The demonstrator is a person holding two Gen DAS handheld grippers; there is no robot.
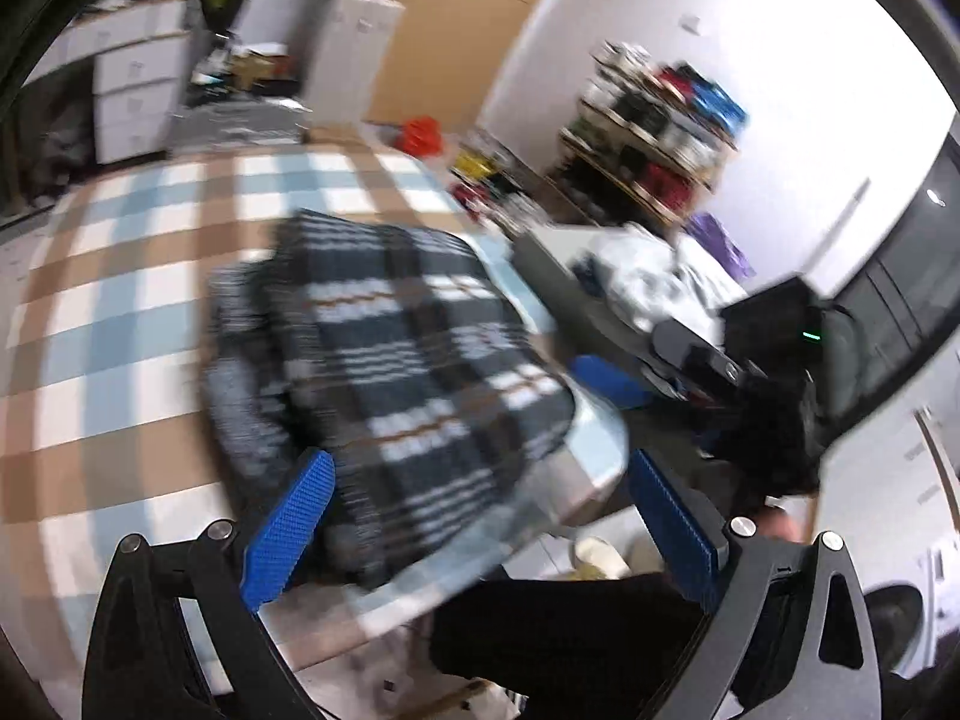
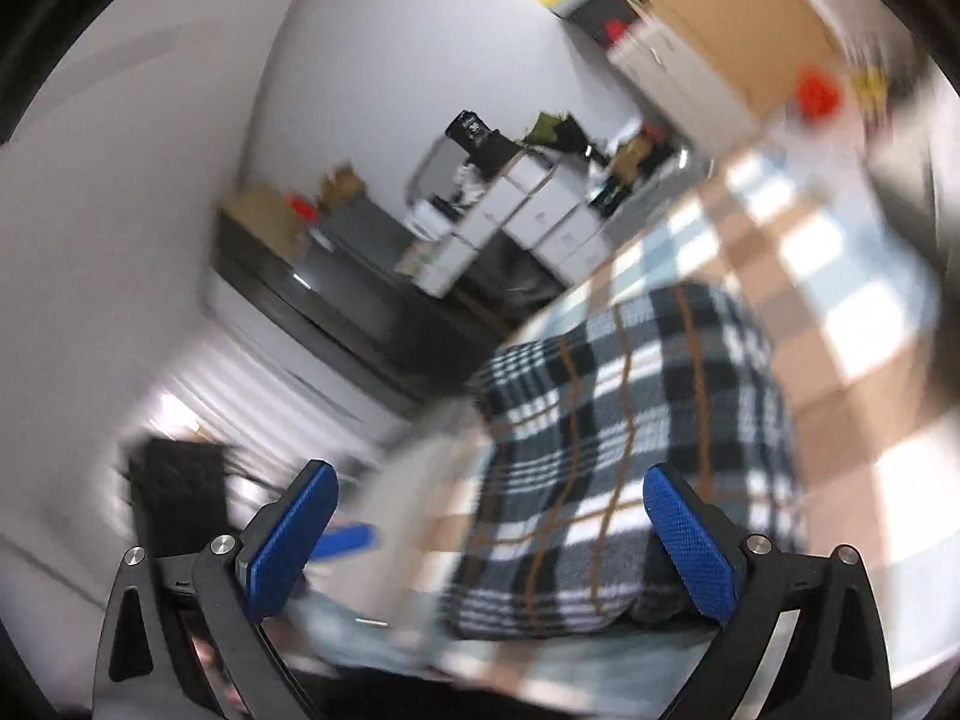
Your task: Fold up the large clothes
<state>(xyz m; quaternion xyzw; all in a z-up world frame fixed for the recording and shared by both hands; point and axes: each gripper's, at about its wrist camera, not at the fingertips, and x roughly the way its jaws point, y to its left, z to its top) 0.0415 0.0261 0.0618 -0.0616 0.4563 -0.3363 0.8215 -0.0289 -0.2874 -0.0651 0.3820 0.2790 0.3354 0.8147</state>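
Observation:
A folded dark plaid garment [image 1: 396, 360] with white and brown stripes lies near the corner of a surface covered in a brown, blue and white checked cloth [image 1: 120, 300]. My left gripper [image 1: 480, 522] is open above the garment's near edge, its blue pads [image 1: 288, 534] wide apart and touching nothing. In the right wrist view the same garment [image 2: 630, 420] rests on the checked cloth [image 2: 840, 300]. My right gripper [image 2: 492, 540] is open with its pads [image 2: 690, 546] set wide on either side of the garment's near end, not pressing it. Both views are blurred.
A grey bin of pale clothes [image 1: 648, 282] stands beyond the surface's right corner, with cluttered shelves [image 1: 660, 120] behind it. White drawer units [image 1: 138, 78] line the far wall. A person's dark trouser leg [image 1: 570, 630] is below the left gripper.

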